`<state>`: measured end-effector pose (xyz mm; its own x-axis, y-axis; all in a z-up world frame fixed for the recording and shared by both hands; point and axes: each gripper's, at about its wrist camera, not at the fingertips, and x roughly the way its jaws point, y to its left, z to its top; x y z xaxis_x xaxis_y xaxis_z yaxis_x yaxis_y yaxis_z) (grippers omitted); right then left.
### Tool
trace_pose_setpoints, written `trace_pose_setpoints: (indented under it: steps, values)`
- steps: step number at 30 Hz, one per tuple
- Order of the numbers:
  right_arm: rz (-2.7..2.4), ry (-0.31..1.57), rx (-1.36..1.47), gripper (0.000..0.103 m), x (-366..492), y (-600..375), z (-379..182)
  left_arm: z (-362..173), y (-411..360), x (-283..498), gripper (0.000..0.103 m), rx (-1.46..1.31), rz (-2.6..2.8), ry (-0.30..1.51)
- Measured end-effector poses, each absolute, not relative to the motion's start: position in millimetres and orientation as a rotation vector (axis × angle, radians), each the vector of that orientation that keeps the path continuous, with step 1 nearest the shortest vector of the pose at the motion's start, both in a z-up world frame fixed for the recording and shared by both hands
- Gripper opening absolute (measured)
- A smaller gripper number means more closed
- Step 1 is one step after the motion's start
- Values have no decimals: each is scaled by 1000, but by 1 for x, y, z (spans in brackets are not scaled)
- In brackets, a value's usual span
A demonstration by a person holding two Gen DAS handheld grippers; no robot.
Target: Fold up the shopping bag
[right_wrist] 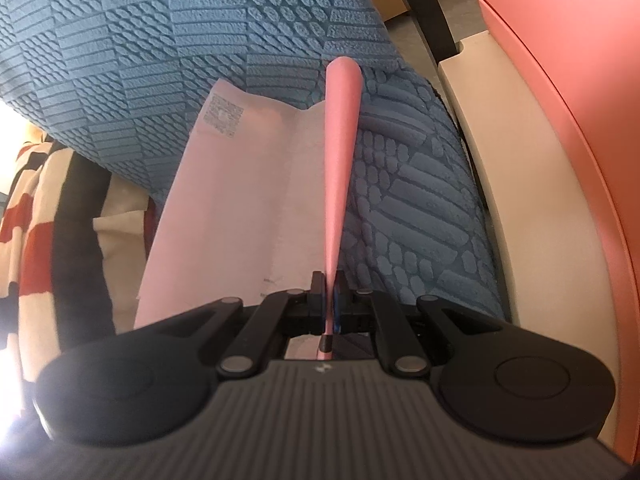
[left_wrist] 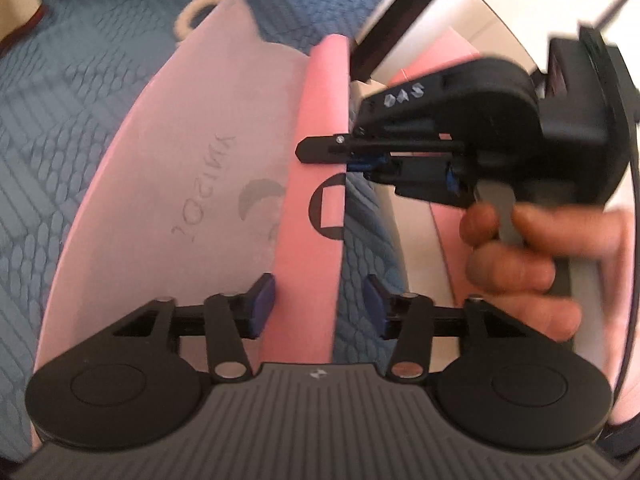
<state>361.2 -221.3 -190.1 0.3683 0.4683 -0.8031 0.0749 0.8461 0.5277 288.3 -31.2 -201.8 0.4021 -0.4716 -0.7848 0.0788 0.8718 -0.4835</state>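
Right gripper [right_wrist: 329, 300] pinches the bag's fold [right_wrist: 342, 152]; left gripper [left_wrist: 318, 304] gapes.

My two claws, the left gripper [left_wrist: 320, 304] and the right gripper [right_wrist: 329, 296], are matte black with ribbed grey housings, round side discs, silver pivot pins, blue-padded fingertips [left_wrist: 264, 292], and white markings on the right one's body.

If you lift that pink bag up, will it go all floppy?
Probably a bit floppy: the bag is thin and curves where it lies on the blue cover. It likely keeps creases, since its folded edge stands up in the right gripper. It looks light.
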Motion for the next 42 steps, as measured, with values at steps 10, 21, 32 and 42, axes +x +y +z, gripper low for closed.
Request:
trace_pose_setpoints:
  steps: [10, 21, 32, 42]
  values:
    - [185, 1212, 589, 7, 355, -234, -186, -195, -43, 285, 37, -362, -433, 1045]
    - [181, 1245, 731, 7, 347, -248, -187, -207, -41, 294, 37, -380, -434, 1063]
    - [252, 1208, 603, 10, 344, -246, -179, -215, -30, 307, 33, -425, -412, 1082]
    - [293, 1196, 517, 6, 328, -242, -179, -219, -28, 312, 30, -459, -394, 1075]
